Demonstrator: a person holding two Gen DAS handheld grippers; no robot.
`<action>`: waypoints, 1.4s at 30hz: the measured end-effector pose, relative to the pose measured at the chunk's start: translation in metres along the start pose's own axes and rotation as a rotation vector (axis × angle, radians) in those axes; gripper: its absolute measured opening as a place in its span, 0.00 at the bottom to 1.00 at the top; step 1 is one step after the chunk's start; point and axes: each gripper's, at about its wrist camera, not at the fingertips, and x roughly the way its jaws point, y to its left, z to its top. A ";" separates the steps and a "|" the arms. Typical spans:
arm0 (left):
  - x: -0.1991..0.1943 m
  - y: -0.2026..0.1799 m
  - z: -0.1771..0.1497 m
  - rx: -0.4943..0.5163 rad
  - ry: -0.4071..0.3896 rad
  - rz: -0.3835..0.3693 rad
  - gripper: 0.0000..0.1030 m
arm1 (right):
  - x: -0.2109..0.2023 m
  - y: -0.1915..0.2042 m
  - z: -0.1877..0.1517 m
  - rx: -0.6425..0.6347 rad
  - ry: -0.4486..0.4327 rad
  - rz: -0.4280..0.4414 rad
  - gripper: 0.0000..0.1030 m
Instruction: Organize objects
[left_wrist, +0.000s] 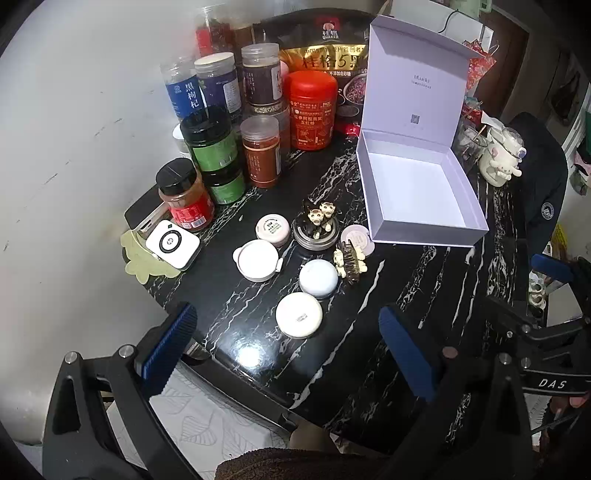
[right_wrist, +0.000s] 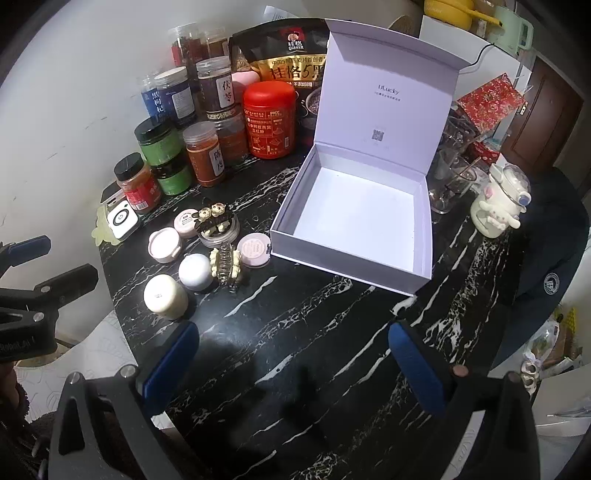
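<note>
Above the table's near edge (right_wrist: 155, 410), the left gripper (left_wrist: 288, 354) and right gripper (right_wrist: 295, 365) hover spread, holding nothing; bare marble lies before the open box (right_wrist: 354, 218).

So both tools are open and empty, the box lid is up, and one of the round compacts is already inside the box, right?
Not quite. The box holds nothing: the right wrist view shows its white floor bare. The round compacts all sit on the table to the box's left. The rest holds: the lid is up, and the left tool and right tool are open and empty.
</note>
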 end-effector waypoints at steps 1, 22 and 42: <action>-0.001 0.000 -0.001 0.000 -0.003 0.002 0.97 | -0.001 0.001 -0.001 0.003 0.000 -0.003 1.00; -0.012 0.005 -0.006 -0.001 -0.018 0.006 0.97 | -0.013 0.004 -0.009 0.052 0.014 -0.048 1.00; -0.019 0.002 -0.009 0.003 -0.019 0.006 0.97 | -0.018 0.000 -0.014 0.120 0.048 -0.095 1.00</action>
